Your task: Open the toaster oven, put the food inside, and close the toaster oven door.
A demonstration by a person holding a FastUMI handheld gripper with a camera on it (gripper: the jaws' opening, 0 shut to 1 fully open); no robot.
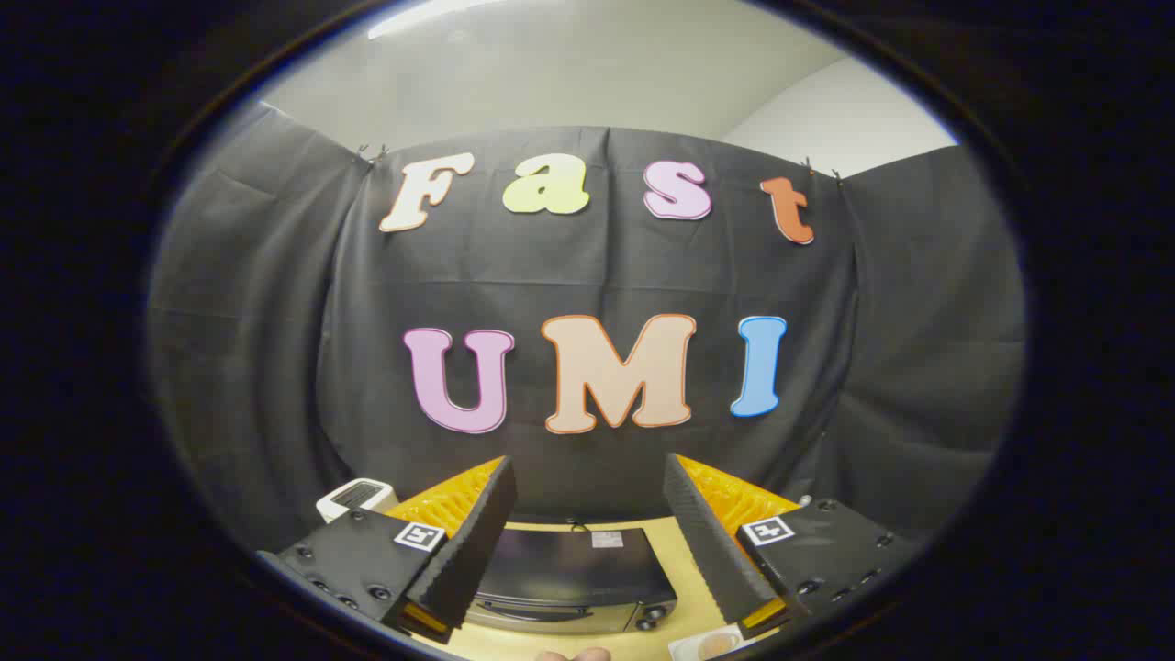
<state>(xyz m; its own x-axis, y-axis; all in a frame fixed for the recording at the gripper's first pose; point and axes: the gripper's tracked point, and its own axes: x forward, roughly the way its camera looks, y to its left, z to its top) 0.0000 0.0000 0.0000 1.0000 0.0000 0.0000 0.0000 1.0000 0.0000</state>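
One toaster oven (pixel 571 574), one white appliance (pixel 355 497), one food dish (pixel 707 644).

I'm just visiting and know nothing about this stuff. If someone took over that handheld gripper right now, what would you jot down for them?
Gripper: fingers open, holding nothing, raised above the table.
Toaster oven: below and between the fingers, on the table, its door looks closed.
Food: something pale on a small white dish near the right finger, in front of the oven; too cut off to identify.
A white appliance sits beyond the left finger.
Done: apparently nothing.
Left: open the door, put the food in, close the door.
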